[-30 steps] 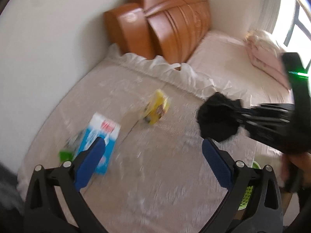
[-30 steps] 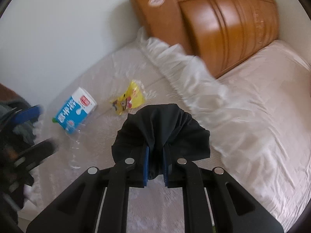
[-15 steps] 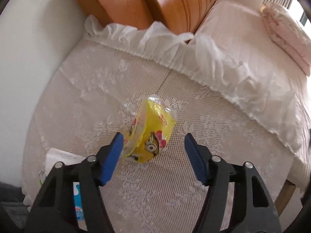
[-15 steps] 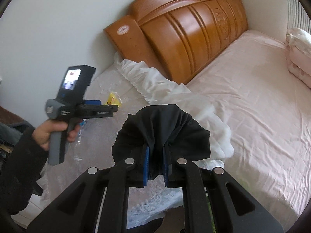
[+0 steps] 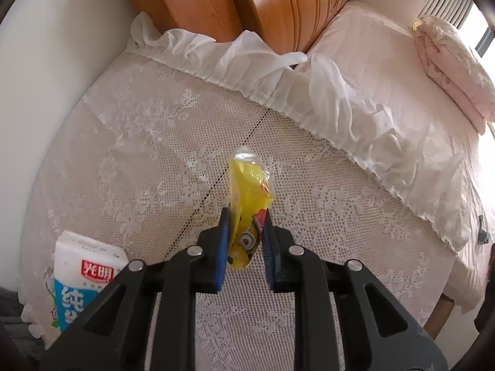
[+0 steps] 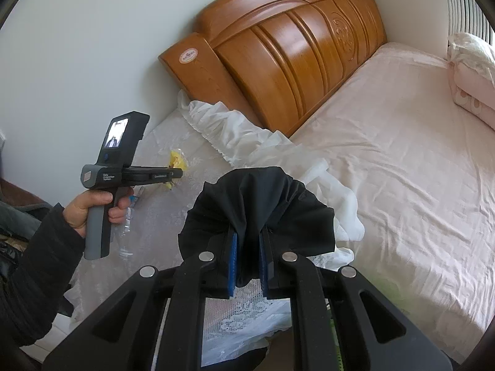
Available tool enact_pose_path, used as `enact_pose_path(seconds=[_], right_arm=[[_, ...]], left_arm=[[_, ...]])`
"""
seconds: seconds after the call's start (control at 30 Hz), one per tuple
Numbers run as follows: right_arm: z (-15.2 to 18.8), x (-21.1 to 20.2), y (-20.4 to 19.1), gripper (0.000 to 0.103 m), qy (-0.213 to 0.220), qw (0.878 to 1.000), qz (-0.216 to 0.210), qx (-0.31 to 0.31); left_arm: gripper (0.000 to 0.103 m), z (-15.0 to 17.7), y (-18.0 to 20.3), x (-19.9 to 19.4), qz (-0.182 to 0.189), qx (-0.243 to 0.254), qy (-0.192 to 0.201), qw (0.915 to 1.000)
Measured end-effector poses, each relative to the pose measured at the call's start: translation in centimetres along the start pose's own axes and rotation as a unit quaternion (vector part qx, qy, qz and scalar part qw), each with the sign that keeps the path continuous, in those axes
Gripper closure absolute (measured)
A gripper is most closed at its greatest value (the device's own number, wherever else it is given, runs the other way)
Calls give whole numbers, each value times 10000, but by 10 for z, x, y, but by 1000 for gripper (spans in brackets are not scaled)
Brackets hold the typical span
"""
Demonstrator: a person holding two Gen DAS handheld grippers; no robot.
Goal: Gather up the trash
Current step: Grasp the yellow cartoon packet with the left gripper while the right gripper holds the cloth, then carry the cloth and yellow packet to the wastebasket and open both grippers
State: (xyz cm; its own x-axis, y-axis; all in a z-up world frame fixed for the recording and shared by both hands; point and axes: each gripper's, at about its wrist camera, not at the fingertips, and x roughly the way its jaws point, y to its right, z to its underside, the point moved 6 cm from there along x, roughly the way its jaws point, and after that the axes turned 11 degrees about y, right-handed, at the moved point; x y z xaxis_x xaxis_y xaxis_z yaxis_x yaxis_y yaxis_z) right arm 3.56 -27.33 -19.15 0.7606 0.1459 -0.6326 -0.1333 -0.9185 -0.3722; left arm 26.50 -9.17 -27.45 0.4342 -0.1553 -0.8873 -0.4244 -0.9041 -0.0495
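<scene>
My left gripper [image 5: 244, 219] is shut on a yellow Minions snack wrapper [image 5: 249, 185], which stands up between the blue pads over the lace-covered table [image 5: 139, 142]. A blue and white milk carton [image 5: 77, 278] lies at the table's near left. My right gripper [image 6: 249, 235] is shut on a black trash bag [image 6: 256, 198], whose bunched rim fans out above the fingers. In the right wrist view the left gripper [image 6: 176, 173] is held out to the left over the table, with the yellow wrapper [image 6: 177, 159] at its tips.
A wooden headboard [image 6: 278, 49] stands against the white wall. The bed [image 6: 386, 142] with a pink sheet lies right of the table, a folded pink quilt [image 5: 451, 61] at its far side. A clear plastic bottle [image 6: 126, 225] lies on the table near the left hand.
My left gripper moved in over the yellow wrapper and closed on it. The right gripper kept hold of the black bag and stayed almost still.
</scene>
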Motion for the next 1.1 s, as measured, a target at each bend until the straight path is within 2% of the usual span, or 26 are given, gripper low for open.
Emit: enact_pose_path(seconds=[0.13,0.23,0.47,0.57,0.7,0.77,0.9,0.97,1.0,1.03,1.1], right_arm=[[-2,-9,0,91,128,9999,-6,-24],[-3,-22,2,91,242,9997,28,-36],[8,-78,25,91,471,9983,343,-58],[26,-109,47,91,425,9971,625,-44],[59,-135,80,89,247,9942,1045,78],[77,-140,94,88,120,9926,1194,160],[122,-134,124,85,-255,9891,1384,439],[140,-127,133,80,-412,9878,1400,538],[152,-121,139,66,-529,9871,1381,619],[160,-116,142,39,-614,9859,1405,664],[171,-111,152,11,-712,9808,1669,717]], left_arm=[[84,-2,7,-31,74,-45,273,9996],[84,-1,20,-69,196,-105,569,9981],[84,24,77,-158,765,-160,1123,9906],[84,43,108,-182,1051,-67,1212,9870],[84,69,159,-204,1310,337,1260,9828],[84,81,183,-210,1604,495,1162,9789],[84,98,219,-218,1814,884,1102,9732],[84,105,231,-218,1908,1009,1033,9709],[84,108,238,-220,1959,1063,994,9698],[84,111,244,-220,1993,1118,966,9687],[84,117,252,-219,2022,1239,919,9671]])
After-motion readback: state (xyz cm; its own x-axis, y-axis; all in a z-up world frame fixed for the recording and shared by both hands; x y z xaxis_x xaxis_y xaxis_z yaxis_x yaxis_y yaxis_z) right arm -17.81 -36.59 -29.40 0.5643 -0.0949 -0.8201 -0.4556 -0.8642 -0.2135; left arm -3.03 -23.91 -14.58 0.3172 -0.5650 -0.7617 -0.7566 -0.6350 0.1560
